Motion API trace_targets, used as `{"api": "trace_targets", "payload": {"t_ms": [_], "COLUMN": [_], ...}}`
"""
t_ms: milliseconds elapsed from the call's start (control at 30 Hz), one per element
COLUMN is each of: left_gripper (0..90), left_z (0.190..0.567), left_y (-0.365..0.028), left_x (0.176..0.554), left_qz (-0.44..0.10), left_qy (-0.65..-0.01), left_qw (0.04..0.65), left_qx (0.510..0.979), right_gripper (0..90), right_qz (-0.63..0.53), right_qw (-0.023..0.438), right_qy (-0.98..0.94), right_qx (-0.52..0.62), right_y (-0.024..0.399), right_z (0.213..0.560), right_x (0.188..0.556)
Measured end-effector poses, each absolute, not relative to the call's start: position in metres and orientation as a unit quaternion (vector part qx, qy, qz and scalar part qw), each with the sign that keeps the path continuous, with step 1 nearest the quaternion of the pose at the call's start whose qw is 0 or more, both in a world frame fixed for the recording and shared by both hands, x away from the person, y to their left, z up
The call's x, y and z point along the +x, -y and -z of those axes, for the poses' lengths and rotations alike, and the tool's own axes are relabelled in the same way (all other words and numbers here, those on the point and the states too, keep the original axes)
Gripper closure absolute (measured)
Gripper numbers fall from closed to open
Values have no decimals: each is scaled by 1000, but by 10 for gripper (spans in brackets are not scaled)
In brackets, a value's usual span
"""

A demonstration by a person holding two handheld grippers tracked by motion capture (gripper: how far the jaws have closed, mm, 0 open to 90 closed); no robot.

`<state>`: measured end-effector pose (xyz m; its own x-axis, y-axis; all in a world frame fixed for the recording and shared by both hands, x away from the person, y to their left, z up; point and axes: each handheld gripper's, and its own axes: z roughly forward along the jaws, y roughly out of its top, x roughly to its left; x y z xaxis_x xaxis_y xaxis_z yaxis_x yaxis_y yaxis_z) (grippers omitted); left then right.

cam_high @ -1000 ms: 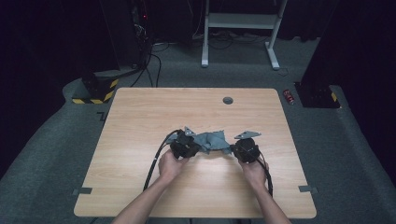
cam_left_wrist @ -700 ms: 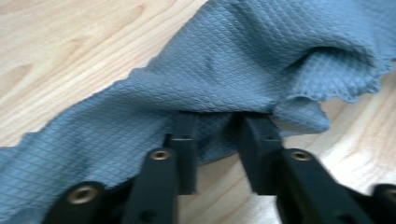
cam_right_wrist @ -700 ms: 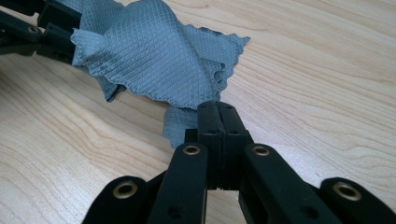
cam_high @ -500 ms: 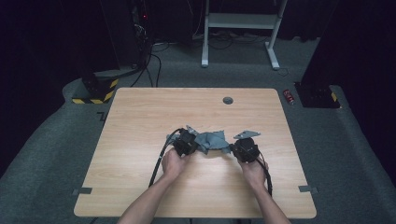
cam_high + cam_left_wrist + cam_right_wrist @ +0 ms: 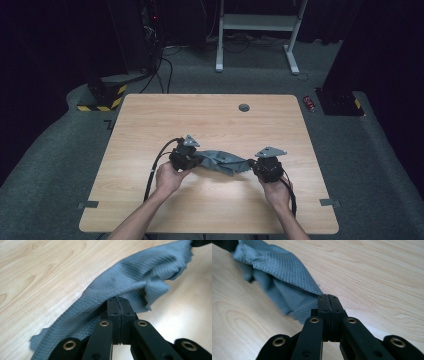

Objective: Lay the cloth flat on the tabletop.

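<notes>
Near the front edge of the table (image 5: 150, 120), the left gripper (image 5: 192, 159) and the right gripper (image 5: 252, 163) each pinch one end of the grey cloth (image 5: 222, 161), jaws pressed together.

No legible text or labels

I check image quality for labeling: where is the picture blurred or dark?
High view: the table is lit, the room behind is nearly black. Left gripper view: the cloth blurs at its far edge. Right gripper view: the cloth's lower edge is smeared; the right claw stays sharp.
</notes>
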<state>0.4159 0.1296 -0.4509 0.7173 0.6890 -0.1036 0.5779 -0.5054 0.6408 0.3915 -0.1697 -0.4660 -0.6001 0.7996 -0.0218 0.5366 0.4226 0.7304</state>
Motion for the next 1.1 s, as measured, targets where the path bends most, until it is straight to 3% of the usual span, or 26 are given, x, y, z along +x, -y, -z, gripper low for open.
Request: {"api": "trace_targets", "payload": {"t_ms": [133,300,500,767,1000,1067,1100], "left_gripper": [889,865,680,635,510,526,576], "left_z": [460,470,464,468,491,492,491], "left_y": [-136,-131,-123,-118,-99,-98,-97], "left_x": [434,445,423,379,392,398,400], "left_qz": [-44,-80,-105,-116,-133,-137,-140], "left_qy": [-398,-422,-407,-382,-392,-394,-394], "left_qw": [328,322,331,345,301,301,299], "left_qx": [856,844,845,850,859,858,858], "right_gripper": [896,896,896,896,895,895,895], "right_qz": [-338,-322,-308,-313,-315,-314,-314], "right_qw": [183,170,169,173,175,175,174], "right_qy": [-832,-835,-833,-836,-838,-838,-837], "right_qx": [399,412,427,416,411,412,413], "right_y": [158,148,146,143,137,136,136], "right_z": [466,473,480,476,476,476,475], "right_x": [397,411,422,419,418,418,417]}}
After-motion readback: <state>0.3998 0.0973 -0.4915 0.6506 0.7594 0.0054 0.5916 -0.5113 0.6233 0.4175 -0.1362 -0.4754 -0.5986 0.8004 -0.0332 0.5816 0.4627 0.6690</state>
